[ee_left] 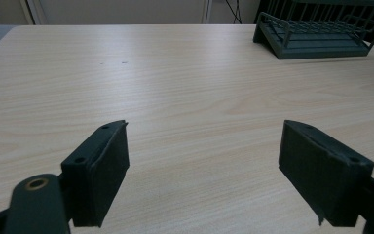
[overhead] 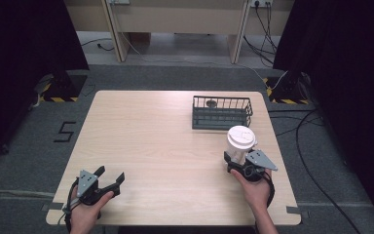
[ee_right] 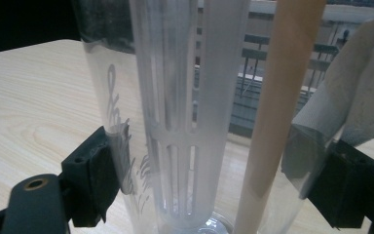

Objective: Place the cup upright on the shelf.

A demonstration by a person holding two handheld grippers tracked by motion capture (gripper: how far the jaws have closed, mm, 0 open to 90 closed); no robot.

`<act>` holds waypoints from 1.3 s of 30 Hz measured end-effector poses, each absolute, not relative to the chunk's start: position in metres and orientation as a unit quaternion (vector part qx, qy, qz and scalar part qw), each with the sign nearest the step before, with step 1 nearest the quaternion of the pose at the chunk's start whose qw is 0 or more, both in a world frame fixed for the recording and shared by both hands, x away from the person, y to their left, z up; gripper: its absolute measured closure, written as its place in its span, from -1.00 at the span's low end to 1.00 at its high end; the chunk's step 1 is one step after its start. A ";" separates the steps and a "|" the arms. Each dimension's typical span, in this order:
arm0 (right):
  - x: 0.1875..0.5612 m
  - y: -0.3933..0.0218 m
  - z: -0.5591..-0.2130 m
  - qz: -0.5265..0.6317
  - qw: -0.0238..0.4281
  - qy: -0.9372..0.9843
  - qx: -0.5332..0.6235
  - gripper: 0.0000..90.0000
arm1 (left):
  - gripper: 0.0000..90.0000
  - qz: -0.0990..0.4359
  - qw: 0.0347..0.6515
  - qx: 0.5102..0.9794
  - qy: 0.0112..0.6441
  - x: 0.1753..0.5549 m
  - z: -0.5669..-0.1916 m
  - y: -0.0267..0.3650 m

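Note:
A clear plastic cup [overhead: 240, 141] with a white lid stands upright near the table's right edge. My right gripper [overhead: 236, 161] is shut on its lower part, one jaw on each side. In the right gripper view the cup [ee_right: 175, 122] has a white slotted insert, a wooden stick [ee_right: 277, 112] and crumpled paper [ee_right: 360, 97] inside it. My left gripper [overhead: 110, 173] rests open at the front left of the table, with only bare wood between its jaws [ee_left: 204, 146].
A dark wire basket [overhead: 221, 99] stands at the back right of the light wooden table [overhead: 165, 136], just beyond the cup, with a small round thing [overhead: 211, 103] inside. The same basket [ee_left: 321, 34] lies far ahead of my left gripper. Cables run on the floor to the right.

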State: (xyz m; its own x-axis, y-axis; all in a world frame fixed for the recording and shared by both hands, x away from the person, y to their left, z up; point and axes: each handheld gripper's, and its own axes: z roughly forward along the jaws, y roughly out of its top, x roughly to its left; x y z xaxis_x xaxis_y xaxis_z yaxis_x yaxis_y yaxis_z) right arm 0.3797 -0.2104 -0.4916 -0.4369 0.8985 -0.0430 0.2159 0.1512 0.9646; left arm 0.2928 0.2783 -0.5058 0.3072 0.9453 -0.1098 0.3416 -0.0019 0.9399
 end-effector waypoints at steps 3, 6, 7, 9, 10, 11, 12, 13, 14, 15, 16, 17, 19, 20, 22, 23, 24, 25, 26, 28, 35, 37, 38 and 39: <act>0.382 -0.211 -0.488 0.505 0.338 0.680 0.410 -0.59 | -0.60 0.304 0.495 0.639 0.504 0.293 -0.506 0.278; 0.385 -0.210 -0.486 0.503 0.340 0.680 0.411 -0.59 | -0.60 0.304 0.495 0.639 0.504 0.293 -0.506 0.278; 0.385 -0.210 -0.485 0.502 0.339 0.680 0.412 -0.59 | -0.60 0.304 0.495 0.639 0.504 0.293 -0.506 0.278; 0.387 -0.210 -0.483 0.501 0.340 0.681 0.411 -0.59 | -0.60 0.304 0.495 0.639 0.504 0.293 -0.506 0.279; 0.387 -0.209 -0.482 0.500 0.341 0.681 0.411 -0.59 | -0.60 0.304 0.495 0.639 0.504 0.293 -0.506 0.279; 0.387 -0.209 -0.482 0.500 0.341 0.681 0.411 -0.59 | -0.60 0.304 0.495 0.639 0.504 0.293 -0.506 0.279; 0.389 -0.209 -0.480 0.501 0.342 0.681 0.410 -0.59 | -0.60 0.304 0.495 0.639 0.504 0.293 -0.506 0.279; 0.389 -0.209 -0.480 0.501 0.342 0.681 0.410 -0.59 | -0.60 0.304 0.495 0.639 0.504 0.293 -0.506 0.279; 0.390 -0.208 -0.479 0.500 0.342 0.681 0.411 -0.59 | -0.60 0.304 0.495 0.639 0.504 0.293 -0.506 0.279; 0.391 -0.208 -0.478 0.501 0.342 0.682 0.409 -0.59 | -0.60 0.304 0.495 0.639 0.504 0.293 -0.506 0.278; 0.392 -0.208 -0.477 0.501 0.343 0.681 0.411 -0.59 | -0.60 0.304 0.495 0.639 0.504 0.293 -0.506 0.278; 0.393 -0.208 -0.476 0.501 0.343 0.680 0.411 -0.59 | -0.60 0.304 0.495 0.639 0.504 0.293 -0.506 0.278; 0.393 -0.208 -0.475 0.500 0.343 0.680 0.412 -0.59 | -0.60 0.304 0.495 0.639 0.504 0.293 -0.506 0.278; 0.394 -0.208 -0.474 0.500 0.345 0.679 0.411 -0.59 | -0.60 0.304 0.495 0.639 0.504 0.293 -0.506 0.279; 0.397 -0.208 -0.472 0.499 0.346 0.679 0.412 -0.59 | -0.60 0.304 0.495 0.639 0.504 0.293 -0.506 0.279; 0.397 -0.208 -0.472 0.499 0.346 0.679 0.412 -0.59 | -0.60 0.304 0.495 0.639 0.504 0.293 -0.506 0.279; 0.398 -0.208 -0.471 0.500 0.347 0.678 0.412 -0.59 | -0.60 0.304 0.495 0.639 0.504 0.293 -0.506 0.279; 0.399 -0.208 -0.469 0.498 0.347 0.678 0.414 -0.59 | -0.60 0.304 0.495 0.639 0.504 0.293 -0.506 0.279; 0.400 -0.208 -0.469 0.498 0.350 0.678 0.412 -0.59 | -0.60 0.304 0.495 0.639 0.504 0.293 -0.506 0.279; 0.402 -0.209 -0.467 0.497 0.350 0.678 0.413 -0.59 | -0.60 0.304 0.496 0.639 0.504 0.293 -0.506 0.279; 0.409 -0.208 -0.462 0.499 0.352 0.674 0.416 -0.59 | -0.60 0.304 0.496 0.639 0.504 0.293 -0.506 0.279; 0.410 -0.208 -0.460 0.499 0.351 0.674 0.417 -0.59 | -0.60 0.304 0.496 0.639 0.504 0.293 -0.506 0.279; 0.411 -0.207 -0.459 0.498 0.352 0.674 0.417 -0.59 | -0.60 0.304 0.496 0.639 0.504 0.293 -0.506 0.278; 0.411 -0.207 -0.459 0.498 0.352 0.674 0.417 -0.59 | -0.60 0.304 0.496 0.639 0.504 0.293 -0.506 0.278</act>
